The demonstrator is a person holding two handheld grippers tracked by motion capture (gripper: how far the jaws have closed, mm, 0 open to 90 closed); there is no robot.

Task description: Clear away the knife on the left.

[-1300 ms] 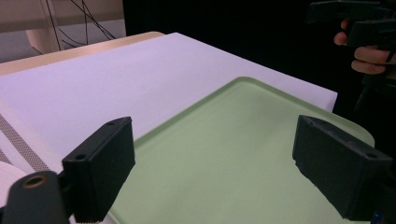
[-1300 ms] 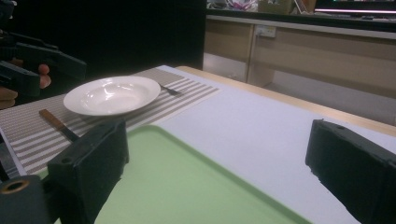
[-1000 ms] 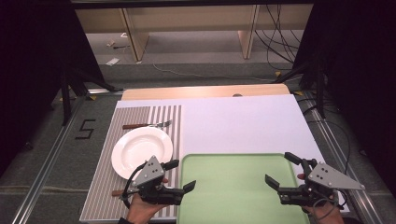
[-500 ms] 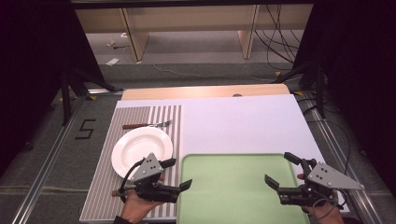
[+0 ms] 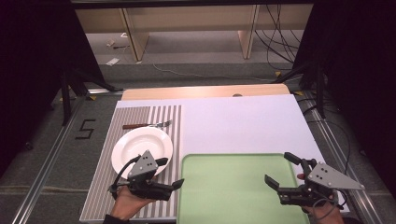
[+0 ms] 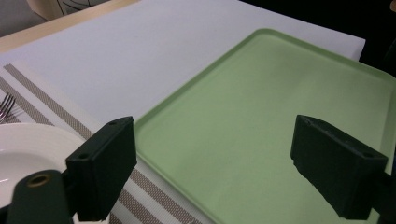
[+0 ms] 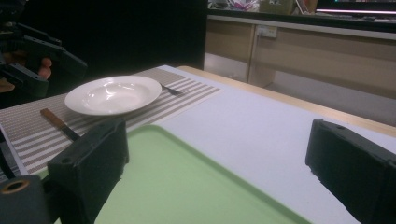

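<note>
Below, my left gripper hangs with its fingers spread wide and empty, over the near edge of the white plate and the striped mat. Those fingers are blocky, matte black, with small screw holes in their faces. The plate is round, glossy and shallow with a broad rim; it lies on the ribbed, brown-and-white woven mat at the left of the pale surface. Just beyond the plate lies a fork with a dark wooden handle, and a second wooden handle shows at the plate's near side in the right gripper view. Beside the mat sits a smooth green tray, rectangular with rounded corners and a raised lip. My right gripper hovers above the tray's right part, its fingers likewise wide apart and holding nothing; a grey three-cornered plate tops it.
</note>
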